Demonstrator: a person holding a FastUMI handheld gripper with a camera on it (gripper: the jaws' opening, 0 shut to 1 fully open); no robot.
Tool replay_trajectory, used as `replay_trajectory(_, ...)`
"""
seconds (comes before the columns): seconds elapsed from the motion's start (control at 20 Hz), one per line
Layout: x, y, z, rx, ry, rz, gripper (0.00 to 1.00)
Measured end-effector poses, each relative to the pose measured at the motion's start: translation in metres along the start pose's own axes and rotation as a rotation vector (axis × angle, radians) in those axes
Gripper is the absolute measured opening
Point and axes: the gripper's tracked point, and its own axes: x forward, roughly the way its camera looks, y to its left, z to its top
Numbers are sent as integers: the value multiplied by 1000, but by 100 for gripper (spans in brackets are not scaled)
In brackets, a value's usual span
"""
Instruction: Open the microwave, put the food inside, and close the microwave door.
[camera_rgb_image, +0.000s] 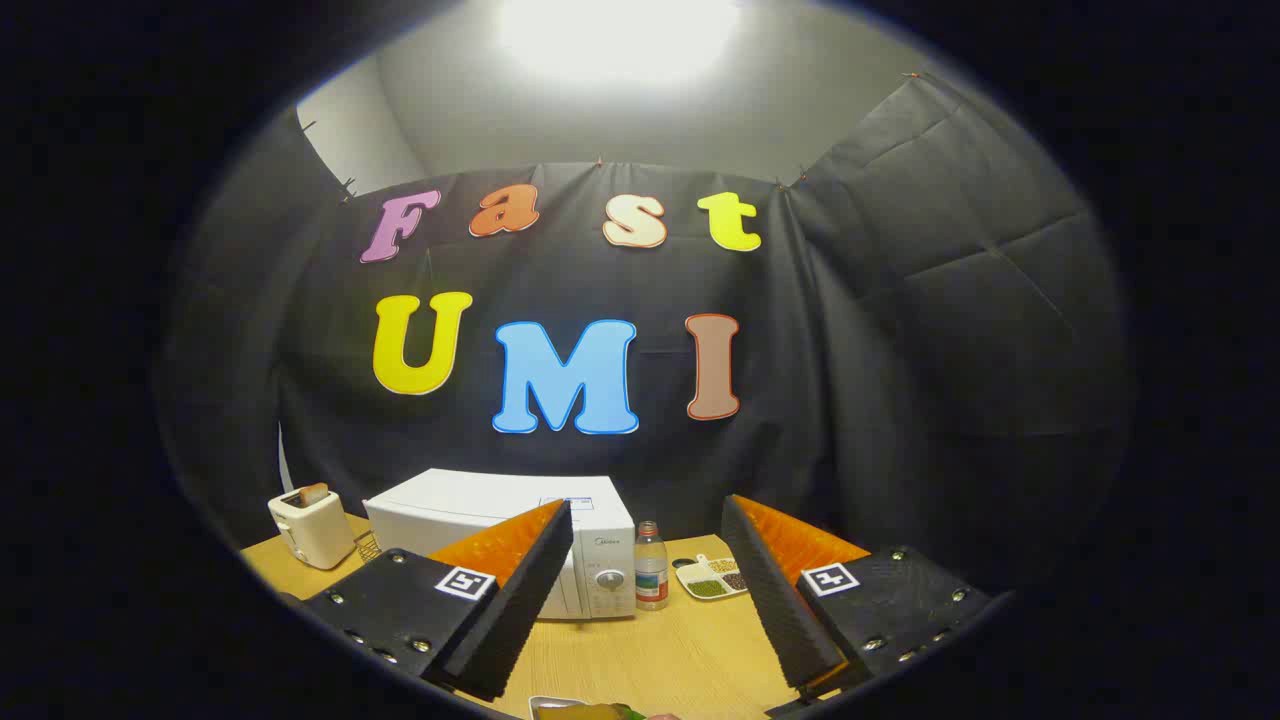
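Observation:
A white microwave (500, 520) stands on the wooden table (660, 650) beyond my fingers, its door shut and its knob panel (610, 578) facing me. My left finger covers part of its front. My gripper (650, 600) hovers well above the table, open, with nothing between its fingers. Just below the fingers, at the near table edge, the rim of a plate with food (585, 711) peeks in; most of it is hidden.
A cream toaster (312, 528) with a slice of bread in it stands left of the microwave. Right of the microwave are a small bottle (651, 567) and a white divided dish (712, 579) holding grains. Black cloth walls close the booth behind and to the right.

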Motion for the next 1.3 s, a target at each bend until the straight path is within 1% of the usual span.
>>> replay_trajectory(0.55, 9, -1, -3, 8, 9, 3, 96)
replay_trajectory(1.1, 23, 38, -2, 38, 8, 83, 96)
replay_trajectory(1.3, 21, 44, -4, 24, 8, 100, 96)
